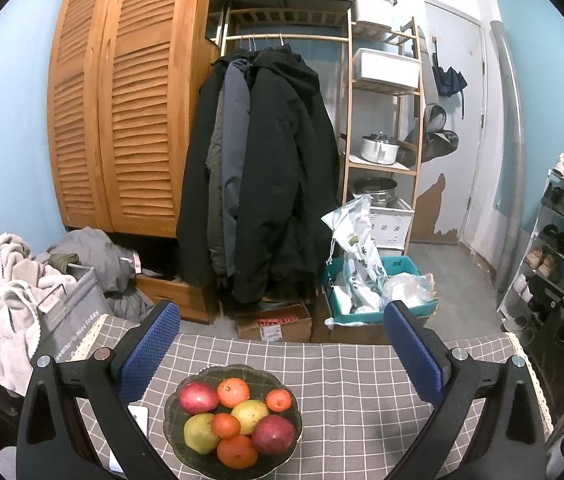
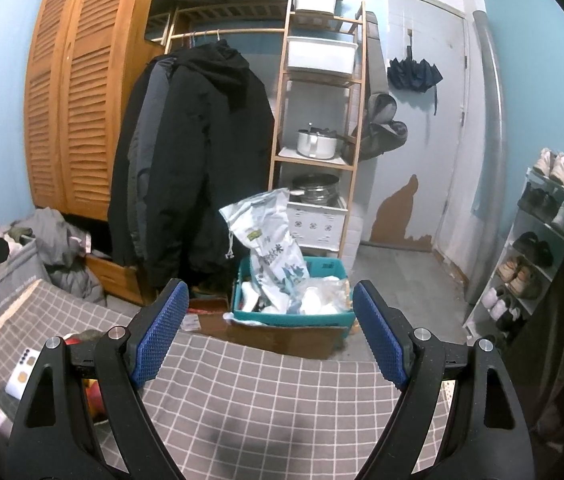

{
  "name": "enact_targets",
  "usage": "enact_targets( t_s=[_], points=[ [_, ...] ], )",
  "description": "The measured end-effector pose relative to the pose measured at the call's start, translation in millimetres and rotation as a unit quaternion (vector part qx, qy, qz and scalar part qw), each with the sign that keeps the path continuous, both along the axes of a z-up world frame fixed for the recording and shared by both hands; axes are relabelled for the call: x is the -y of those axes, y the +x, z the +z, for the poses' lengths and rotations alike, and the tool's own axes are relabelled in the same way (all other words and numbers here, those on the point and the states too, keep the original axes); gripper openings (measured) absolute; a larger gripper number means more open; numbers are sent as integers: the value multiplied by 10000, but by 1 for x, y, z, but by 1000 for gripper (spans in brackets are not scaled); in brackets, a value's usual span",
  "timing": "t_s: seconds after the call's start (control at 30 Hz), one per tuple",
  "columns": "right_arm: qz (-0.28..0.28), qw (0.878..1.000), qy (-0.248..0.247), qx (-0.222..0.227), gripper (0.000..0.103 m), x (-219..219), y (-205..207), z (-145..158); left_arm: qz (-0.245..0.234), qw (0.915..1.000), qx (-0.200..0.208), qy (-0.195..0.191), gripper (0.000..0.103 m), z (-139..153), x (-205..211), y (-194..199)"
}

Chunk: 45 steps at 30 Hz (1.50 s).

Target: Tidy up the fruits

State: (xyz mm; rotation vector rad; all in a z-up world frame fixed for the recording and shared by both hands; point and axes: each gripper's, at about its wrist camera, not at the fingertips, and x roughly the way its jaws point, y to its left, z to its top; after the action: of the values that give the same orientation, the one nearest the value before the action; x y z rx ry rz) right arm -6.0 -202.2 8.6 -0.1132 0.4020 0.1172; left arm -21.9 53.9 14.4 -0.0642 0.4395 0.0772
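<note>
- The left gripper [image 1: 282, 344] hangs over the table [image 1: 361, 392], its blue-padded fingers [image 1: 150, 344] spread wide and holding nothing.
- A dark glass plate [image 1: 233, 420] sits on the grey checked tablecloth below and between those fingers, toward the table's near edge.
- On the plate lie two red apples [image 1: 198, 397], two yellow-green pears [image 1: 250, 416] and four oranges [image 1: 234, 392], all packed close and touching their neighbours.
- One apple is at the plate's back left, the other at its front right; one orange sits at the centre, another at the front rim.
- A white phone [image 1: 140, 416] lies flat just left of the plate, partly hidden by the left finger.
- The right gripper [image 2: 272, 332] is over a bare part of the table, to the right of the plate, fingers [image 2: 379, 340] also wide apart and empty.
- In the right wrist view only a sliver of red and yellow fruit and the plate's rim show at the left, behind the gripper's left finger.
- Beyond the table's far edge stand a teal crate [image 2: 293, 316] with white bags, dark coats [image 1: 258, 176] on a rail, a wooden wardrobe [image 1: 122, 96] and a shelf with pots [image 1: 379, 148].
- A shoe rack [image 2: 529, 256] stands by the right wall.
</note>
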Motion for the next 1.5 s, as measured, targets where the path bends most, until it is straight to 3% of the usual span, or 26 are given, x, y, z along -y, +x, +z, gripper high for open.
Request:
enact_targets(
  t_s=[1.5],
  points=[
    [17,10000,5,4,83,-3,0,0,48,9999,4,98,103,2,-5,-1]
  ],
)
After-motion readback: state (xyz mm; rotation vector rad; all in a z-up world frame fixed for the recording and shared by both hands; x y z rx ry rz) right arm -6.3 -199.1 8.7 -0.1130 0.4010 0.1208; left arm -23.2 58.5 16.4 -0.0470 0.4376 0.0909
